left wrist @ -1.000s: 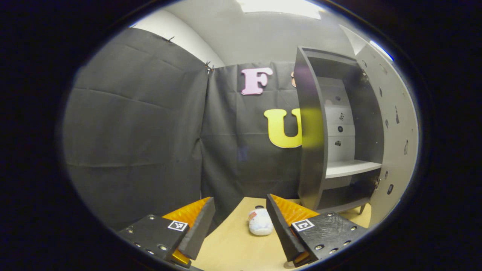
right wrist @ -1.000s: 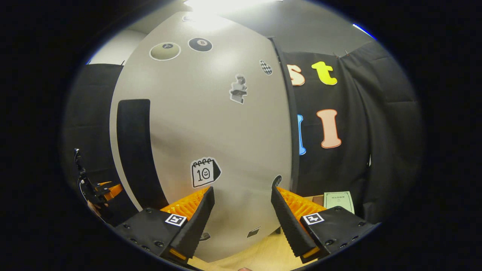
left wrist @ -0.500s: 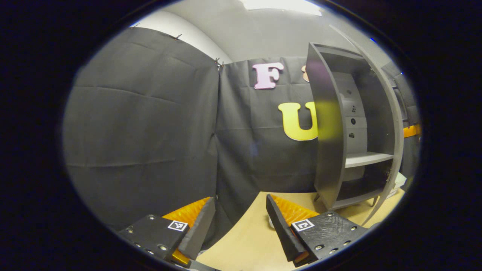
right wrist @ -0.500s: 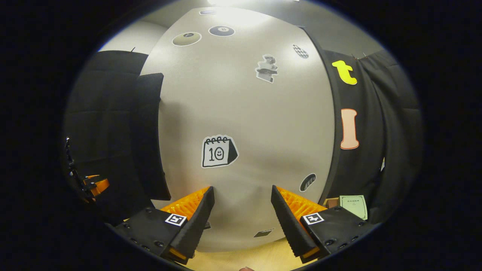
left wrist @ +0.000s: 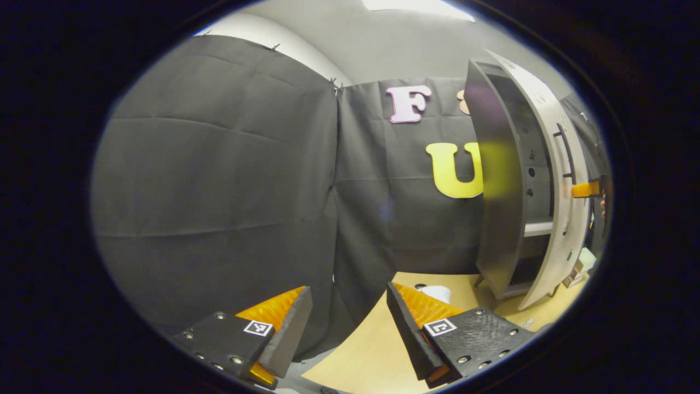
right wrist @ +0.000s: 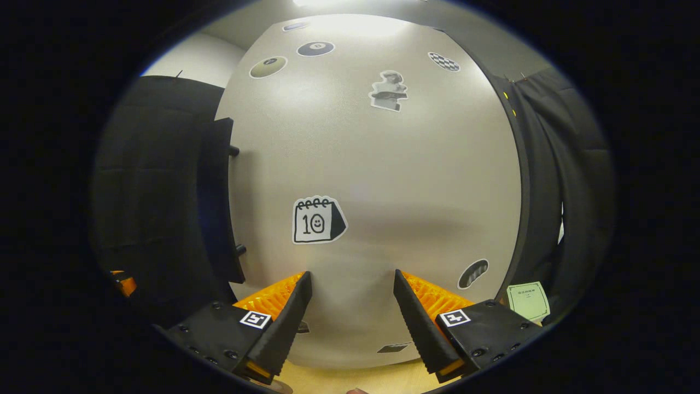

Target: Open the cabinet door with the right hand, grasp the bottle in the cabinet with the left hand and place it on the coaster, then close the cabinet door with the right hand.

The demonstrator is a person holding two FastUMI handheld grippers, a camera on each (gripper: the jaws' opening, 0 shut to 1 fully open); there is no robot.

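In the left gripper view the dark grey cabinet stands at the right, its pale door swung almost shut. Through the narrow gap a bit of inner shelf shows. The white bottle stands on the wooden table, mostly hidden behind a finger of my left gripper, which is open and holds nothing. In the right gripper view my right gripper is open, close up to the sticker-covered door; I cannot tell whether it touches. The door's dark handle runs down its left edge.
A small dark round spot lies on the table beside the bottle. A pale paper note sits low right of the door. Small boxes lie past the cabinet's right side. Black cloth walls close the booth behind and to the left.
The door has swung from wide open to nearly shut, with my right gripper following its face. My left gripper has turned away leftward, so the cabinet slid right and the bottle went behind its finger.
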